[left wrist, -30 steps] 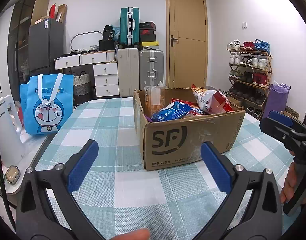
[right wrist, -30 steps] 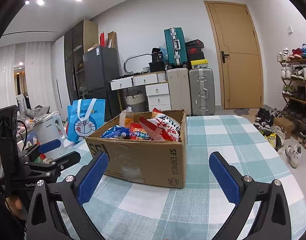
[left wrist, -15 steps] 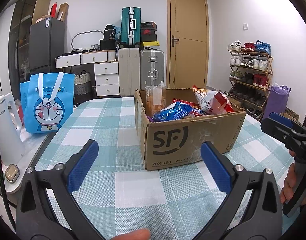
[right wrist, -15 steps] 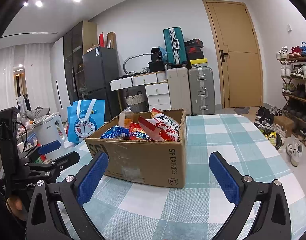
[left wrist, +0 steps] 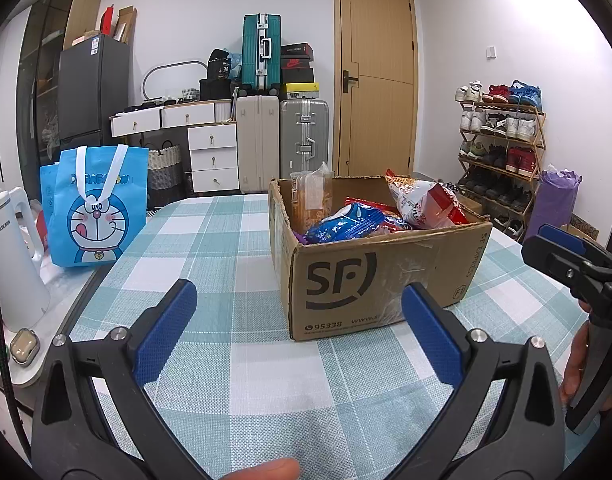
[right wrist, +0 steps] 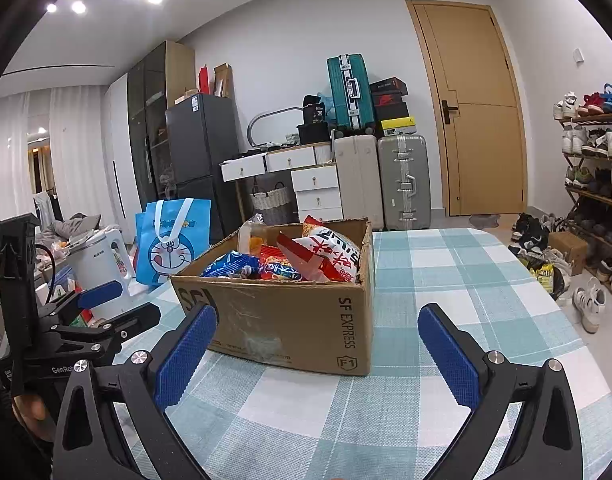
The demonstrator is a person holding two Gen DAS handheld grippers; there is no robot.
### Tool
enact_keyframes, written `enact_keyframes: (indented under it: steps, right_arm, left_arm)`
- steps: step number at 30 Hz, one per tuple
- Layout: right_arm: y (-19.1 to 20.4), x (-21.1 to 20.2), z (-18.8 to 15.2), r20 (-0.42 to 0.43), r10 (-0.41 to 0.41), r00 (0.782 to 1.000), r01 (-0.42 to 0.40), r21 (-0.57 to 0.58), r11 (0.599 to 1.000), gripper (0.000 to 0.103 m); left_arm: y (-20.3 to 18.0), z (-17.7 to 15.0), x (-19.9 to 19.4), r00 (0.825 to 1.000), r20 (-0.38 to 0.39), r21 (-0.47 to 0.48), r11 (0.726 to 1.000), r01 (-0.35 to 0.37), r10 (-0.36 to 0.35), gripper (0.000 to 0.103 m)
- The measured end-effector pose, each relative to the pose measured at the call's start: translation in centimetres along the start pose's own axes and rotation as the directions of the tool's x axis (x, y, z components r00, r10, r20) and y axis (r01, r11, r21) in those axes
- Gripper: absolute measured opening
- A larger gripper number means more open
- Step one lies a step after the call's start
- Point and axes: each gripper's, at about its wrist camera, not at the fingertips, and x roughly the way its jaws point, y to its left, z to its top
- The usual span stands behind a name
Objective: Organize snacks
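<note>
On the checked table (left wrist: 234, 240), seen from the left wrist, a cardboard box (left wrist: 381, 276) of snack packets (left wrist: 347, 226) stands ahead of the left gripper (left wrist: 298, 324), jaws wide apart and empty. From the right wrist, the right gripper (right wrist: 315, 346) likewise gapes empty before the box (right wrist: 290, 320).

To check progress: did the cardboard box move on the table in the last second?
No. The cardboard box sits on the same checks of the tablecloth as before; its small drift in view comes from the camera.

1 box (left wrist: 379, 280), 3 suitcases (left wrist: 304, 138), 1 bag (left wrist: 96, 210)
</note>
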Motion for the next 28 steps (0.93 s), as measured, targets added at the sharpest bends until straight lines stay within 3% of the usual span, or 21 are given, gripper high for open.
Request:
enact_keyframes:
  steps: [28]
  right_arm:
    - [-0.06,0.05,-0.06,0.0,-0.001,1.0,0.001,0.001,1.0,0.103]
  left_arm:
    - [0.06,-0.13,-0.12,1.0,0.001,-0.01,1.0,0.001,-0.001,0.102]
